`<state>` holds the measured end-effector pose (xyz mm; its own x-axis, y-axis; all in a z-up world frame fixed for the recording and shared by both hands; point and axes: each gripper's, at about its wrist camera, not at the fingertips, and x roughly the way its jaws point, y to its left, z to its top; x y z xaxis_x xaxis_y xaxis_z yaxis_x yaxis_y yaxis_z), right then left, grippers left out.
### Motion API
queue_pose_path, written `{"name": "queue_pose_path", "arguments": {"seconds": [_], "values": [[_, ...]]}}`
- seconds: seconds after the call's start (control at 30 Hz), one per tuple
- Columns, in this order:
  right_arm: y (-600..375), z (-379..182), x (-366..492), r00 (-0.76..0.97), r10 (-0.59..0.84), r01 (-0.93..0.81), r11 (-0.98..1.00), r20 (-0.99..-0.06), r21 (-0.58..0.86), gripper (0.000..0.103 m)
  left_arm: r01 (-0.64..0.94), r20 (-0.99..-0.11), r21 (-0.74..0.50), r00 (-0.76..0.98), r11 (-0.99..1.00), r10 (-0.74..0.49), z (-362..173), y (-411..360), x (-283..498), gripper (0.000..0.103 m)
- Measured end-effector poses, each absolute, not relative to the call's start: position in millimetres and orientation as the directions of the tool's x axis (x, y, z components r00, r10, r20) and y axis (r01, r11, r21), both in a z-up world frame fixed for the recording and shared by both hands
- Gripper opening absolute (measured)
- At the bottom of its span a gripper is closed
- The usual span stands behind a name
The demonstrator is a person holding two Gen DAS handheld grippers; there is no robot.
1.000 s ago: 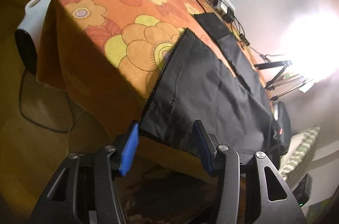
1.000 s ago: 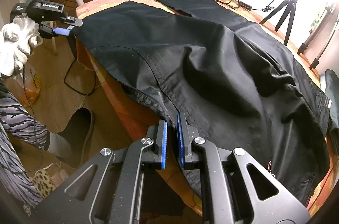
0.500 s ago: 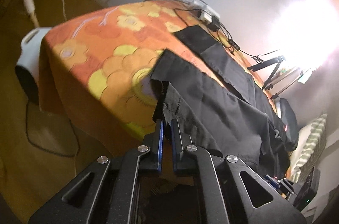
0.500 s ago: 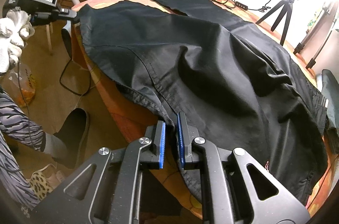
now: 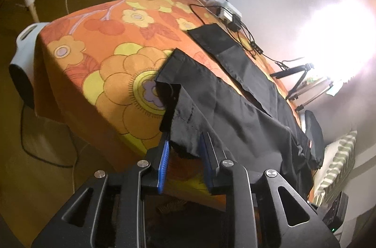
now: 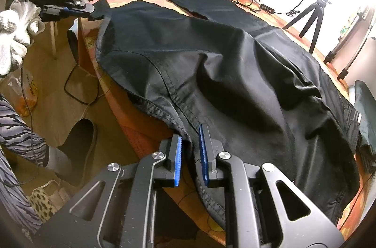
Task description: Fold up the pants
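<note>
Left wrist view, grip: the left gripper stood spread, its blue pads either side of the hem corner of the black pants. Cloth draped between them but was not squeezed.
Left wrist view, change: half a second earlier those jaws were pressed together on that same corner. They had let go, and the corner sagged over the near edge of the table.
Left wrist view, place: the pants lay on the floral tablecloth, reaching away from the gripper toward the far right side of the table. A power strip sat at the table's far end.
Right wrist view, grip: the right gripper was parted too, with the seamed edge of the pants hanging in the gap. It had been nearly shut a moment before.
Right wrist view, other hand: the gloved left hand held its gripper at the table's far left corner, tips at the leg hem.
Right wrist view, axis: the long axis ran from that hem corner across the table to the waist end by the tripod. One leg lay over the other.
Meaning: both releases together suggested a placement just finished. The cloth looked rumpled mid-table, so smoothing or a crosswise fold likely came next.
</note>
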<state>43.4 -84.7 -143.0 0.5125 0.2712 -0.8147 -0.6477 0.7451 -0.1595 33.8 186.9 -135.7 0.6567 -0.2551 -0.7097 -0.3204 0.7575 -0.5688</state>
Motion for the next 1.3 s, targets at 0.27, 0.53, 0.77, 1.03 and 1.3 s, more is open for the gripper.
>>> {"name": "queue_pose_path", "arguments": {"seconds": [0.27,0.53,0.77,1.03,1.3], "values": [[-84.9,-142.9,41.7,0.513,0.273,-0.648,0.745,-0.814,-0.159,0.014,-0.360,-0.709,-0.604,0.651,0.711,-0.272,-144.5,194.9,32.8,0.037],[-85.3,-143.1,42.0,0.514,0.276,-0.650,0.743,-0.812,-0.159,0.013,-0.342,-0.694,-0.561,0.690,0.754,-0.203,-135.2,192.2,34.9,0.005],[-93.1,-121.4,39.5,0.560,0.290,-0.631,0.756,-0.776,-0.173,0.005,-0.276,-0.628,-0.544,0.760,0.792,-0.167,-98.6,185.1,32.6,0.004],[-94.3,-78.1,61.2,0.631,0.260,-0.619,0.738,-0.731,-0.271,0.004,-0.244,-0.611,-0.528,0.775,0.814,-0.164,-77.8,182.1,69.6,0.004],[-88.9,-51.0,114.6,0.699,0.176,-0.589,0.691,-0.693,-0.418,0.003,-0.186,-0.593,-0.471,0.790,0.862,-0.154,-56.8,168.7,139.4,0.004]]}}
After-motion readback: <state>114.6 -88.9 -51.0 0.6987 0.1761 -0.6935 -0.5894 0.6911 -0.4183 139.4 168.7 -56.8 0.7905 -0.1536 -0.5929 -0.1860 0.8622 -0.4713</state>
